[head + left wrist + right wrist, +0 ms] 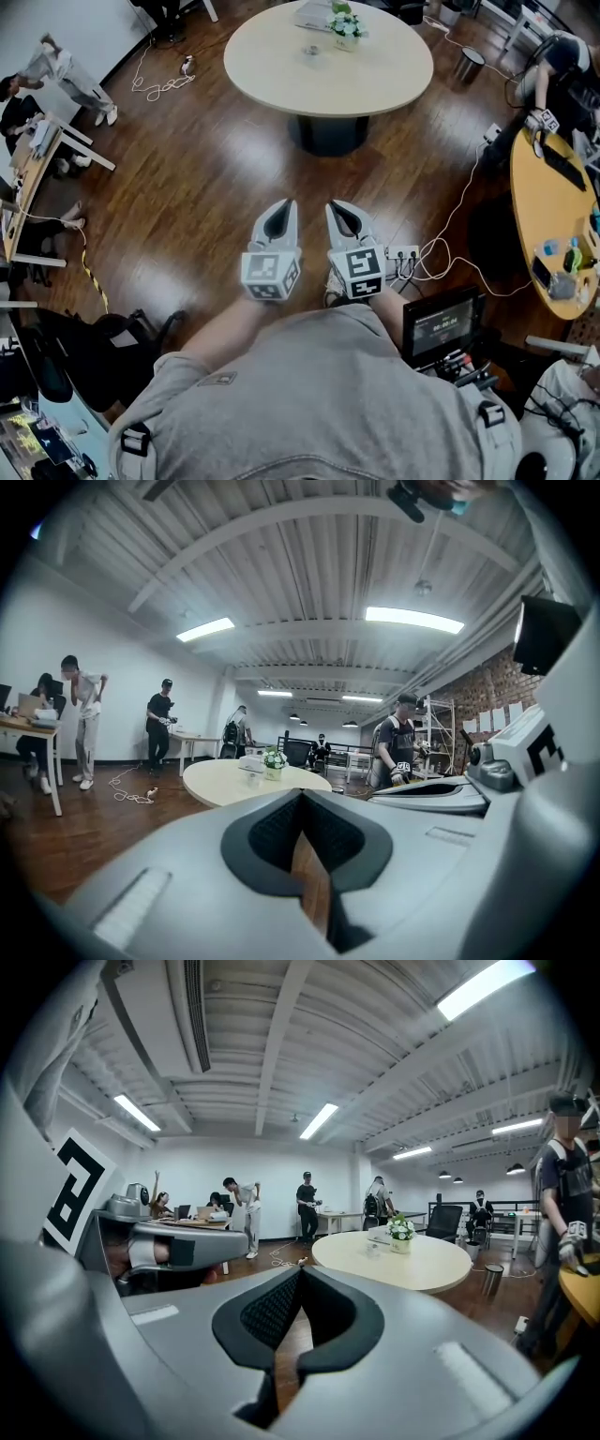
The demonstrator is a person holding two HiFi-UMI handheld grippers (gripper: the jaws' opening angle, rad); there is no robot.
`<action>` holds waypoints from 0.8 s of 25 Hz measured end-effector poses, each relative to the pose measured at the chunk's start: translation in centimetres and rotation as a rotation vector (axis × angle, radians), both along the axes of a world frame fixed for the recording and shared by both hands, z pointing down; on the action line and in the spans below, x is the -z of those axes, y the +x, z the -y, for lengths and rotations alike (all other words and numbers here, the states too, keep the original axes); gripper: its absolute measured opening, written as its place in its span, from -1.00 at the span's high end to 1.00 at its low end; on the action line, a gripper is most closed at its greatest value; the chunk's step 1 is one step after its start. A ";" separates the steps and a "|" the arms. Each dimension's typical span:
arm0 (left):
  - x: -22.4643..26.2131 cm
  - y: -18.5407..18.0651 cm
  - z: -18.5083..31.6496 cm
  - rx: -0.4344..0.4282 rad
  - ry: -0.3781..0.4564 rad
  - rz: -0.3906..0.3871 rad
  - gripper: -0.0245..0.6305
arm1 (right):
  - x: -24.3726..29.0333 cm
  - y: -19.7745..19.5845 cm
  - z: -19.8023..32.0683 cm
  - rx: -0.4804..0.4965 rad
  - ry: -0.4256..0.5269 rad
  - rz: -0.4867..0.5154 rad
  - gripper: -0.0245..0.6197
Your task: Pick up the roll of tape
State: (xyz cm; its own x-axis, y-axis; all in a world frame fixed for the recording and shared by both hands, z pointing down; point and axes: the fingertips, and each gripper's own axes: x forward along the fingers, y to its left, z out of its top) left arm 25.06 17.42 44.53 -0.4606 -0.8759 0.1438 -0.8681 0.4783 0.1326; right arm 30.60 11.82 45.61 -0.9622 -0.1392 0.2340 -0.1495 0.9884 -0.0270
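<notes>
Left gripper (284, 206): jaws together, empty | right gripper (334, 208): jaws together, empty | small round item (312, 50), possibly the tape, on round table (394, 75): 12 o'clock, well apart

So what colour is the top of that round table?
Plain pale cream; the round table shows best in the head view.

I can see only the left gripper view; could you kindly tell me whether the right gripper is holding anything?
Observer: No. In its own view the right gripper has its jaws together with nothing between them.
Operator: Thank you. Is there anything near it that I should know about?
Observer: Yes. In the head view a white power strip with cables plugged in lies on the wooden floor, just right of that gripper.
</notes>
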 end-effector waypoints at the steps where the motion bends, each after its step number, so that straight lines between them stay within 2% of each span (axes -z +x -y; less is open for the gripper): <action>1: 0.0 -0.7 0.8 0.009 -0.001 0.001 0.93 | 0.0 -0.8 0.8 0.010 -0.001 0.001 0.88; 6: 0.2 -3.8 3.5 0.067 0.004 0.018 0.93 | -0.3 -4.2 3.7 0.069 -0.003 0.016 0.88; 10: 0.4 -6.4 3.7 0.135 0.011 0.019 0.93 | -0.4 -6.8 4.8 0.108 -0.008 0.016 0.88; 20: 0.2 -14.8 -1.6 0.240 0.016 0.001 0.93 | -0.2 -15.3 -0.2 0.219 0.000 0.003 0.88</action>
